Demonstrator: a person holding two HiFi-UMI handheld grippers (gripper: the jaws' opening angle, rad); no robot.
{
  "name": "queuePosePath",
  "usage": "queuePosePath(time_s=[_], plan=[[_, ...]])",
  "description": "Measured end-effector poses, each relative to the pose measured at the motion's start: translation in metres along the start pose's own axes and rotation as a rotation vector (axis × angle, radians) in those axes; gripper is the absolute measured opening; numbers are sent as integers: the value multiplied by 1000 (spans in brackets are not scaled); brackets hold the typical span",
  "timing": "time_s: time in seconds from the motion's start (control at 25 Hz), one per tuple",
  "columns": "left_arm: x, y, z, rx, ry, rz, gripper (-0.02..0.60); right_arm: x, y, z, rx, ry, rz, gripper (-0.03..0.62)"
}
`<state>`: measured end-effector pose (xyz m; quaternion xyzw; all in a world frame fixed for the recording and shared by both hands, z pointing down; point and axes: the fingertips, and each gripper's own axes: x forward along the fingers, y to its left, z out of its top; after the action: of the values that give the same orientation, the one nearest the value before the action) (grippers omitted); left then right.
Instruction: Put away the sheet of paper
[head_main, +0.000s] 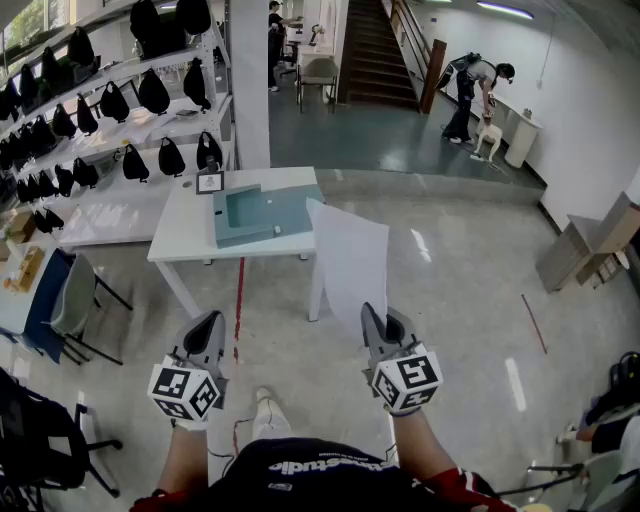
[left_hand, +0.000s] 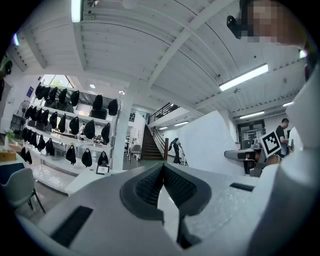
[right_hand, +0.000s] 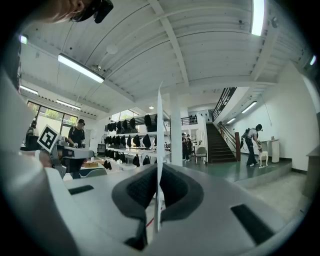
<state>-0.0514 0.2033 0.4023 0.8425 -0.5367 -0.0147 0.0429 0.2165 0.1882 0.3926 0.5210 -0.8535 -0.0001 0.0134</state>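
Right hand-held gripper (head_main: 377, 320) pinches the sheet of paper (head_main: 350, 255), left hand-held gripper (head_main: 206, 328) closed empty; the teal folder (head_main: 262, 212) ahead likely awaits.

The paper sheet (head_main: 350, 262) is matt, the floor (head_main: 470, 290) glossy.

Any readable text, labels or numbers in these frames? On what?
Nothing reads clearly.
Dark shirt: white print, upside down, too blurred.
Framed sign on white table: too small.
Left gripper and right gripper cubes: coded squares, no letters.
Sheet of paper: blank.
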Motion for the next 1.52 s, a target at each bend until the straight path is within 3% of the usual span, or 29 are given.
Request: queuePosePath(time_s=[1.24, 1.52], plan=[[-6, -13, 8, 0, -20, -3, 6, -16, -4, -1, 7, 2, 19, 5], [-8, -5, 6, -5, -2, 29, 6, -9, -11, 0, 45, 1, 52, 5]])
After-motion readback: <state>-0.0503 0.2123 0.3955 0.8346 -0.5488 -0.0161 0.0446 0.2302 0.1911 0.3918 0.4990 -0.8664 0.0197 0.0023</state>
